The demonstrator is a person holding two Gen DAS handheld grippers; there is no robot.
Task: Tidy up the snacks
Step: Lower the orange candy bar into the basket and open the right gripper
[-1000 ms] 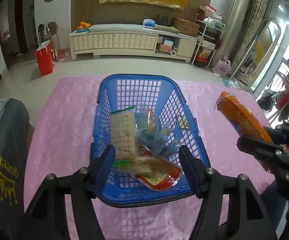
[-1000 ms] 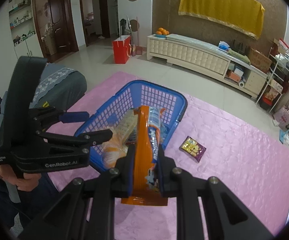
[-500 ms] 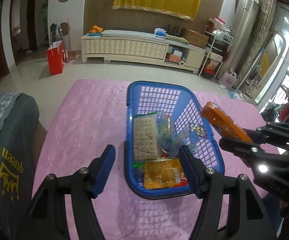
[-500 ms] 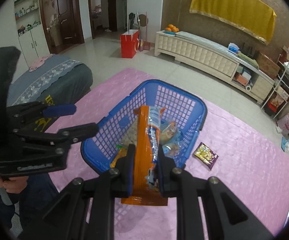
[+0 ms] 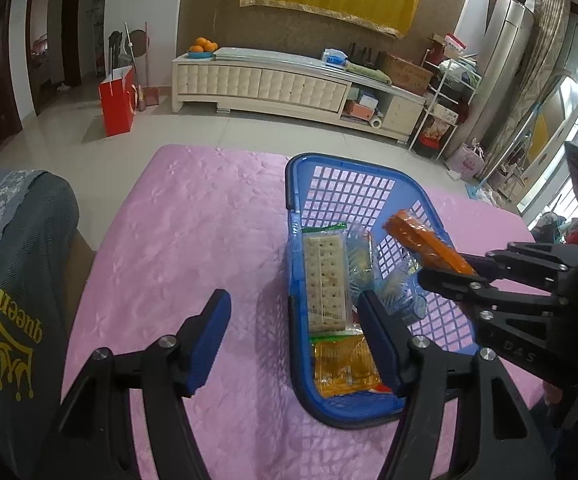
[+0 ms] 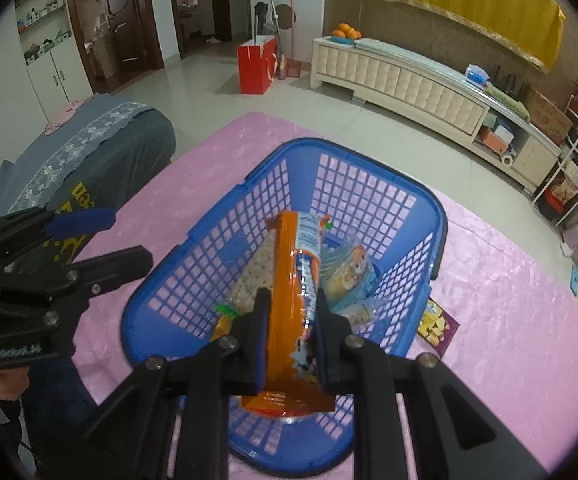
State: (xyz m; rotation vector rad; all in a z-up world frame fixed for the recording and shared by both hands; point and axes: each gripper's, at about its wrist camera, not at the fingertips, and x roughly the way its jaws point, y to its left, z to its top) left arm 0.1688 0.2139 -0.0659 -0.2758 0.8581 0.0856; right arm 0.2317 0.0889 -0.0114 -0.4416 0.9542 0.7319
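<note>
A blue mesh basket stands on the pink tablecloth. It holds a cracker pack, clear blue snack bags and an orange-yellow packet. My right gripper is shut on a long orange snack packet, which hangs tilted over the inside of the basket. My left gripper is open and holds nothing; it hovers above the basket's left rim. A small purple and yellow packet lies on the cloth just right of the basket.
A grey padded chair back with yellow lettering stands against the table's left side. Beyond the table lie a tiled floor, a red paper bag and a long cream cabinet. A person's hand grips the left gripper.
The right gripper has carried the orange packet lower and further over the basket. The left gripper has shifted left, from astride the basket's near end to its left rim.
</note>
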